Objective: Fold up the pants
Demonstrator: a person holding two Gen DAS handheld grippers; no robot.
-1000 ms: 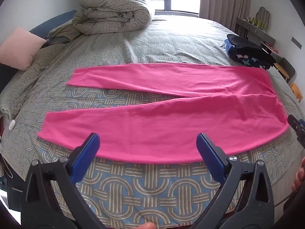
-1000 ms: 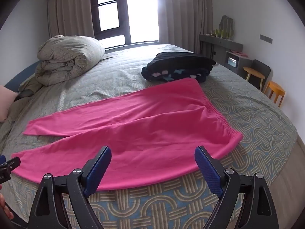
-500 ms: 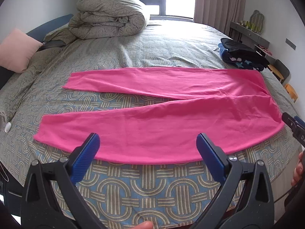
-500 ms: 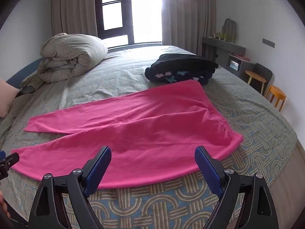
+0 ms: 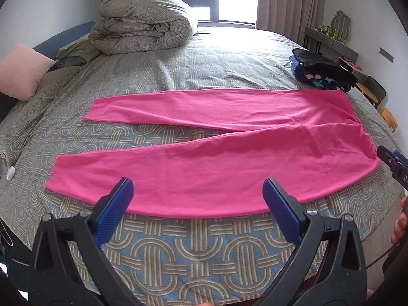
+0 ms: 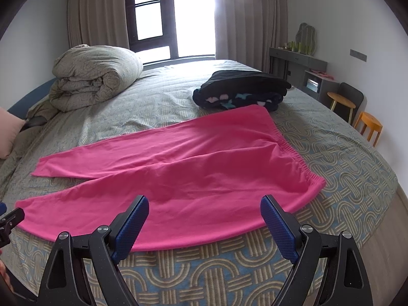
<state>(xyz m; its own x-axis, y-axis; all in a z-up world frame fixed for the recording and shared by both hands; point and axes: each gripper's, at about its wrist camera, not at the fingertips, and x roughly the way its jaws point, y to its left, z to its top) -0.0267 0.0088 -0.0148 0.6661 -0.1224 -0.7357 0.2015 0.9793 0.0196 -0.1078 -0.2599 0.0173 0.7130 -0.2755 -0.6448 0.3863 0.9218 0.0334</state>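
Note:
Pink pants (image 5: 216, 153) lie flat on the patterned bed, legs spread apart to the left, waistband at the right. They also show in the right wrist view (image 6: 178, 168), waistband at the right. My left gripper (image 5: 197, 196) is open and empty, hovering near the front edge of the near leg. My right gripper (image 6: 204, 213) is open and empty, just before the near edge of the pants by the waist end. The right gripper's tip (image 5: 392, 163) shows at the right edge of the left wrist view.
A rolled duvet (image 5: 142, 30) sits at the bed's far left. A folded dark blanket (image 6: 242, 91) lies beyond the waistband. A pink pillow (image 5: 20, 74) is at the left. A desk, chair and orange stools (image 6: 369, 125) stand by the right wall.
Both grippers have drawn back and risen a little, so the pants sit farther off in the views. The pants have not moved. Both jaws stay open.

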